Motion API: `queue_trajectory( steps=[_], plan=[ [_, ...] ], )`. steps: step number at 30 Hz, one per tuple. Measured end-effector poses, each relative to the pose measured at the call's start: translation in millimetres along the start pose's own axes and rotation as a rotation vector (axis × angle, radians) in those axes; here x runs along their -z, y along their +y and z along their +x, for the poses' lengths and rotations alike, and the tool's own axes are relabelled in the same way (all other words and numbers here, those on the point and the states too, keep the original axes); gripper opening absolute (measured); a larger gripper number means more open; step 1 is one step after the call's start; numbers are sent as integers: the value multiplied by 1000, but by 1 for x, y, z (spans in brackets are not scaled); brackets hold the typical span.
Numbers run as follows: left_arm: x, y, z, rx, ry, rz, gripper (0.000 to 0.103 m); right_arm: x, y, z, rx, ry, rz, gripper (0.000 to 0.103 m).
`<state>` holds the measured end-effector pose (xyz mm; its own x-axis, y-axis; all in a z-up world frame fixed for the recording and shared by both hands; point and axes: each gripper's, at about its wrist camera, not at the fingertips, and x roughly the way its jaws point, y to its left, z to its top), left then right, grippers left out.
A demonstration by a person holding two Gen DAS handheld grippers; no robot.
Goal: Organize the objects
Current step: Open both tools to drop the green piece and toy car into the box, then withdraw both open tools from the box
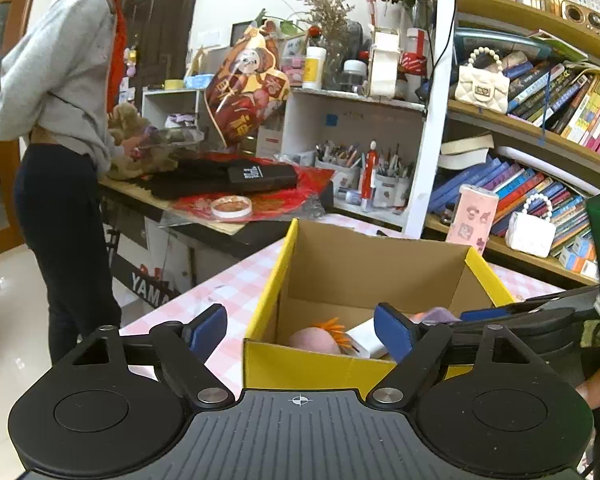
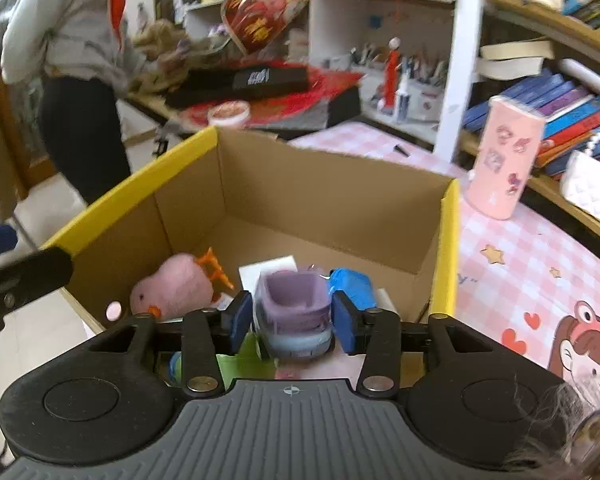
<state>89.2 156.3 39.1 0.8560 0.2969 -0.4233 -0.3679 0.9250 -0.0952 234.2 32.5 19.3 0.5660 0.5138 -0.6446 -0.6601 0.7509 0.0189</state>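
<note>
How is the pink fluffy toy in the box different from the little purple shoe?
The pink plush toy is fuzzy and rounded, with orange feet; the purple shoe is smooth, with a hollow opening. The toy lies loose on the box floor; the shoe sits between the right gripper fingers. Both are small and inside the box.

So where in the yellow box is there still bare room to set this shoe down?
The far half of the box floor is bare, up to its back wall. The near end is crowded: pink plush, white card, blue item.
</note>
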Motion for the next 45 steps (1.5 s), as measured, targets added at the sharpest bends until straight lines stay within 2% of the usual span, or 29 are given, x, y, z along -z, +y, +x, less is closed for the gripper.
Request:
queue_trajectory(
  steps=[5,14,23,28,33,38,42,45],
  plan=[
    [0,6,-7,-4,18,12,84,5,3,-24,44,-57,42,46],
    [3,6,-28,84,29,42,85,35,4,-87,199,-159,233,45],
    [38,-12,-55,209,108,111,87,105,24,-134,393,-74,389,45],
    [58,-21,-71,275,137,148,88,139,45,-151,462,-26,407,45],
    [75,-33,-84,323,151,195,88,169,59,-171,544,-17,425,46],
    [88,-49,-94,395,174,255,88,198,67,-192,703,-25,401,47],
    [90,-64,-101,437,156,294,88,212,57,-209,746,-18,491,48],
    [89,-74,-106,445,135,315,94,215,44,-220,770,-23,568,48]
  ],
)
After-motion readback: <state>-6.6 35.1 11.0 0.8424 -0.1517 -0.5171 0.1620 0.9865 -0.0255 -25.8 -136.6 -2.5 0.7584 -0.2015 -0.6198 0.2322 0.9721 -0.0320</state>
